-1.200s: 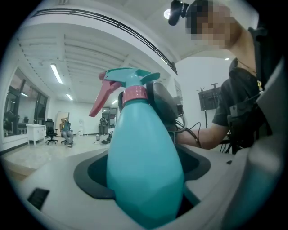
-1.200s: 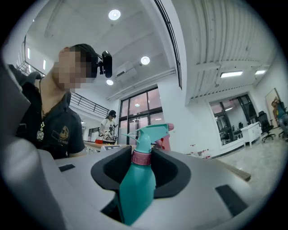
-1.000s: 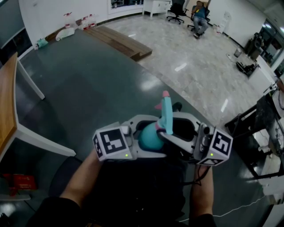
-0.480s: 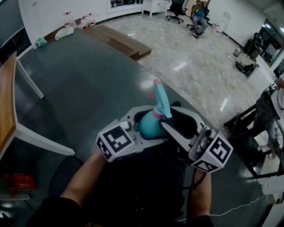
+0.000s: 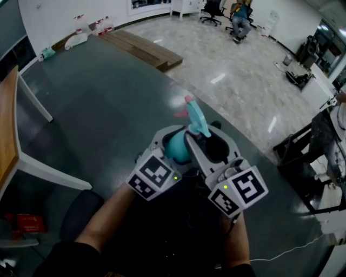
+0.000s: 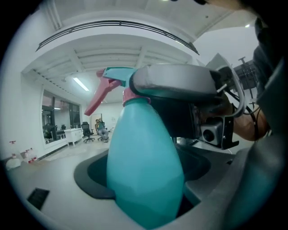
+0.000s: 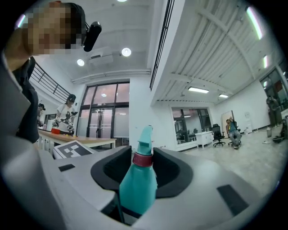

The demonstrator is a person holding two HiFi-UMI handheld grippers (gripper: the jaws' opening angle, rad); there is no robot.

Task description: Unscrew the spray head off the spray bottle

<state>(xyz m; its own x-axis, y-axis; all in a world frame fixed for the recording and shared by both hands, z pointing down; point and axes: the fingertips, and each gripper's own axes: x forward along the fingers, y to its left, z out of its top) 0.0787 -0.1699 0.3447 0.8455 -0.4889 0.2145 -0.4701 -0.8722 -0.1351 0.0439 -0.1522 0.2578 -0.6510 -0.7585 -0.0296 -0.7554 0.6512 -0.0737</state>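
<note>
Two hand-held grippers meet on a teal bottle (image 5: 176, 148), which is held in the air over a dark floor (image 5: 108, 103), close in front of the person working them. The left gripper (image 6: 146, 164) clamps the bottle's fat body, which fills the gap between its jaws. The right gripper (image 7: 143, 155) comes in from the other side. Its jaws are closed on the spray head (image 5: 195, 123) at the pink collar (image 7: 143, 160) (the head is not yet off the bottle). The bottle leans away from the person, and its pink trigger (image 5: 182, 113) points to the left in the head view. The left cube (image 5: 155, 177) and the right cube (image 5: 239, 192) both face the head camera, near each other. Far across the pale floor (image 5: 243, 81), a seated person (image 5: 238, 13) rests in an office chair.
</note>
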